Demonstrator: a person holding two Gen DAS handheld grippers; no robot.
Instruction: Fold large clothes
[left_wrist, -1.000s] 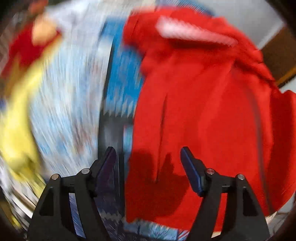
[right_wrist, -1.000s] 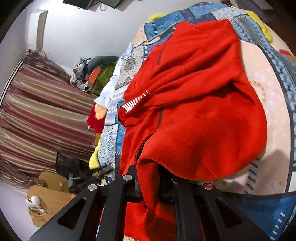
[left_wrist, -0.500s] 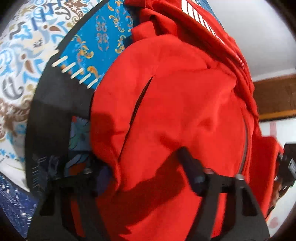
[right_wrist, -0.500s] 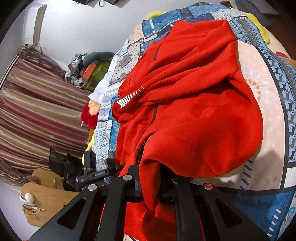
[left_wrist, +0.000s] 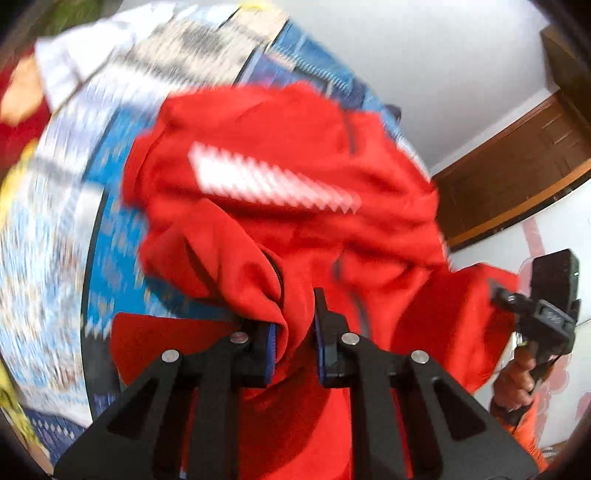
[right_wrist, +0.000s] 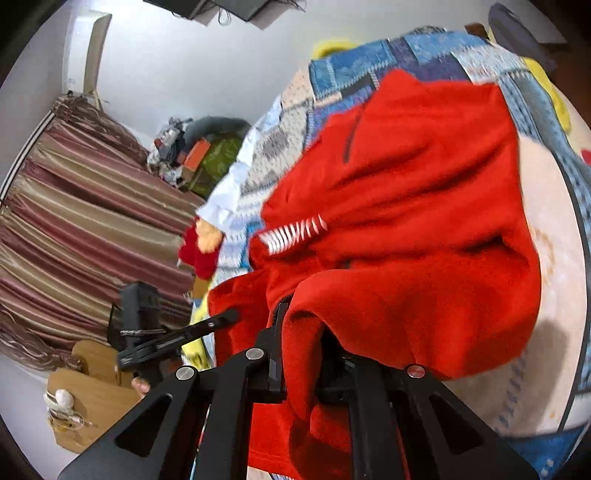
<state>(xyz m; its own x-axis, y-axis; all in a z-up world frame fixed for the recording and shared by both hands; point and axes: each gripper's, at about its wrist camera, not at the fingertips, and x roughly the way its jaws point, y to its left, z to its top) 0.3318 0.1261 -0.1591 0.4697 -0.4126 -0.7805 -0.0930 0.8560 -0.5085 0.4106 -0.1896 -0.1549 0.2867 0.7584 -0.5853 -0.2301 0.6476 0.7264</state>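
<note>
A large red fleece jacket (left_wrist: 280, 177) with a white striped mark (left_wrist: 273, 181) lies bunched on the patterned bedspread (left_wrist: 74, 229). My left gripper (left_wrist: 293, 343) is shut on a fold of the jacket's front edge by the zipper and holds it up. My right gripper (right_wrist: 303, 365) is shut on another part of the red jacket (right_wrist: 424, 229) near its zipper edge. The right gripper also shows at the right of the left wrist view (left_wrist: 543, 306), and the left gripper shows at the left of the right wrist view (right_wrist: 207, 328).
The bedspread (right_wrist: 554, 295) covers a bed. A red and yellow soft toy (right_wrist: 201, 243) lies at the bed's left edge. Striped curtains (right_wrist: 74, 236), a cluttered corner (right_wrist: 192, 147) and a wooden table (right_wrist: 92, 402) stand beyond. A brown wooden door (left_wrist: 517, 170) is at right.
My left gripper was open over the jacket; it has now closed on a fold of the front edge and lifted it. The right gripper has kept its hold and the jacket has bunched up.
</note>
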